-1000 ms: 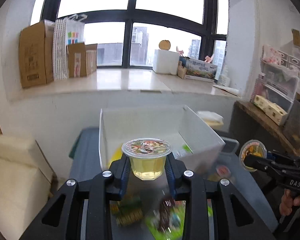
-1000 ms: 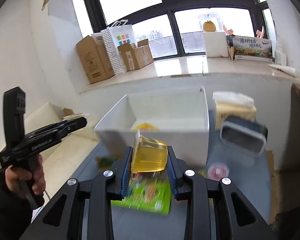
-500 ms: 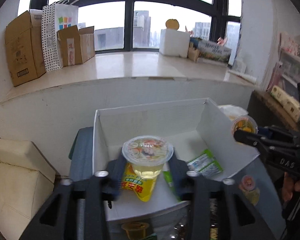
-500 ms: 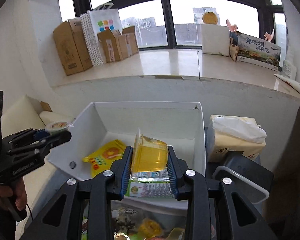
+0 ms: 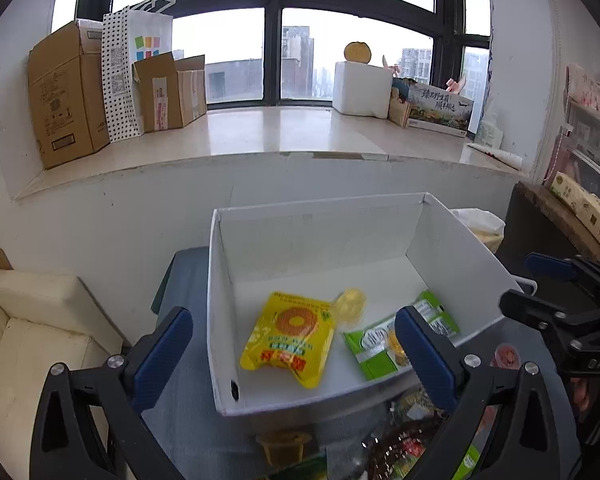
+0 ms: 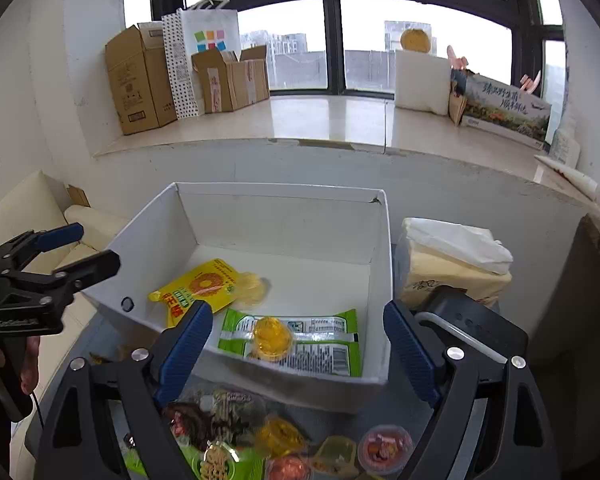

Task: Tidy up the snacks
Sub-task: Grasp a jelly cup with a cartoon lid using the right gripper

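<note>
A white open box (image 5: 320, 240) (image 6: 280, 216) holds a yellow snack packet (image 5: 290, 336) (image 6: 196, 286) and a green packet (image 5: 380, 346) (image 6: 320, 336). One yellow jelly cup (image 6: 272, 338) rests on the green packet. A second jelly cup (image 5: 350, 304) (image 6: 252, 288), blurred, lies beside the yellow packet. My left gripper (image 5: 296, 344) (image 6: 86, 246) hovers at the box's front left, jaws opening wide, nothing between them. My right gripper (image 6: 296, 344) (image 5: 526, 282) hovers at the front right, jaws opening too, with nothing in them.
Loose snacks and jelly cups (image 6: 268, 436) (image 5: 404, 440) are piled on the grey table in front of the box. A tissue pack (image 6: 452, 264) and a black container (image 6: 476, 324) stand right of it. A cream sofa (image 5: 28, 344) is on the left, cardboard boxes (image 5: 68, 92) on the windowsill.
Both grippers moved forward over the box and opened. Each let go of its jelly cup, and both cups now lie inside the box.
</note>
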Demonstrator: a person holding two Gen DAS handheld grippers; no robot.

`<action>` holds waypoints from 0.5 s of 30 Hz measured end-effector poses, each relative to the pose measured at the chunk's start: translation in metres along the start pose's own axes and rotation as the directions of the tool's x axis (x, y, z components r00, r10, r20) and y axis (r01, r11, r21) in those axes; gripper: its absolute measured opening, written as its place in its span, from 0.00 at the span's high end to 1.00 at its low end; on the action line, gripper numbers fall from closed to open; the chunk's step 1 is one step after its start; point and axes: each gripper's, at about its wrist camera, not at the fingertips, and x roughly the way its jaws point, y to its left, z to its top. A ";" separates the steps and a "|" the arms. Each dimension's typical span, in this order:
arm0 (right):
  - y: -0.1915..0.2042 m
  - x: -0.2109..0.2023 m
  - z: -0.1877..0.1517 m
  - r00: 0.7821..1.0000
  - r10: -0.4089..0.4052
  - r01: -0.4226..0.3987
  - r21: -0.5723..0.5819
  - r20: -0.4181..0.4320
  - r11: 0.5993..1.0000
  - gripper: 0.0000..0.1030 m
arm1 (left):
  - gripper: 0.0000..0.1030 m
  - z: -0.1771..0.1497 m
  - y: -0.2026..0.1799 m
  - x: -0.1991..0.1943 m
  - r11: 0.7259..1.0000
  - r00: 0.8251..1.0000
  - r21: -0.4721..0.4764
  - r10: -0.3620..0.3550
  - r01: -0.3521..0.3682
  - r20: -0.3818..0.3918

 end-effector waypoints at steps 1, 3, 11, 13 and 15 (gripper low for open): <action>0.001 -0.005 -0.002 1.000 0.006 -0.006 -0.002 0.005 1.000 0.11 | 0.00 -0.004 -0.001 -0.005 1.000 1.000 0.002 -0.006 0.006 0.004; 0.001 -0.020 -0.008 1.000 0.018 -0.018 0.008 0.016 1.000 0.10 | 0.00 -0.012 -0.004 -0.015 1.000 1.000 -0.001 -0.009 0.009 0.009; -0.007 -0.088 -0.059 0.999 0.009 -0.010 0.007 0.050 1.000 0.00 | 0.00 -0.064 -0.026 -0.078 0.999 0.998 -0.006 -0.048 0.048 0.048; -0.017 -0.102 -0.082 0.999 0.005 -0.007 0.039 0.045 0.999 0.00 | 0.00 -0.077 -0.030 -0.096 0.999 0.997 -0.013 -0.051 0.052 0.059; -0.028 -0.108 -0.106 0.998 -0.041 0.038 0.061 0.038 0.997 0.00 | 0.00 -0.090 -0.034 -0.112 0.998 0.996 -0.016 -0.058 0.059 0.063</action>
